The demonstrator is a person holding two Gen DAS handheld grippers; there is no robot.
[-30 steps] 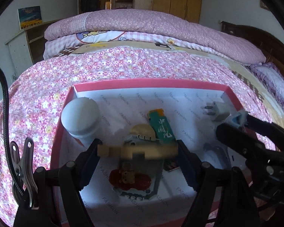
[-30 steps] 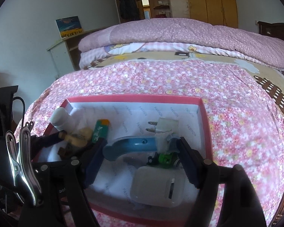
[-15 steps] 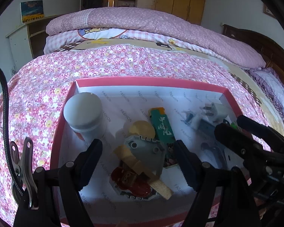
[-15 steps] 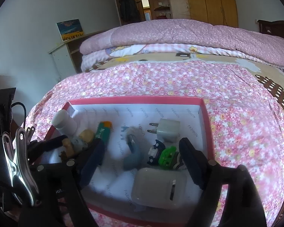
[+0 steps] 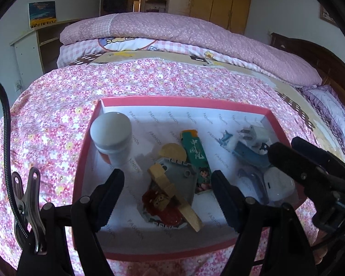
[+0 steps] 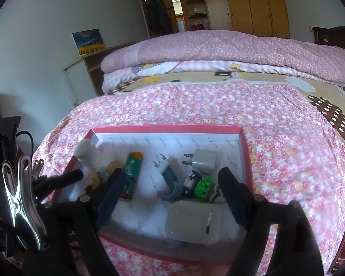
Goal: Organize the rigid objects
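Note:
A pink-rimmed white box (image 5: pixel 179 100) (image 6: pixel 247 151) lies on the flowered bedspread. In it are a white bottle (image 5: pixel 111 138) (image 6: pixel 87 153), a green lighter (image 5: pixel 195 155) (image 6: pixel 132 172), a wooden clothespin (image 5: pixel 174 195) on a grey plate with a red figure (image 5: pixel 163 209), a blue shark-shaped piece (image 5: pixel 248 155) (image 6: pixel 170 179), a white plug adapter (image 5: pixel 255 133) (image 6: pixel 204 162), a white earbud case (image 5: pixel 278 184) (image 6: pixel 195 223) and small toys (image 6: pixel 202 186). My left gripper (image 5: pixel 166 197) is open and empty above the clothespin. My right gripper (image 6: pixel 170 197) is open and empty above the shark piece.
Folded pink quilts (image 5: pixel 179 36) lie across the far side of the bed. A white shelf unit (image 5: pixel 34 46) stands at the left wall and wooden wardrobes (image 6: pixel 253 2) at the back. A dark headboard (image 5: pixel 322 64) is at the right.
My left gripper opened and dropped the clothespin onto the grey plate. My right gripper opened and let the blue shark piece fall into the box. Both grippers have pulled back and up.

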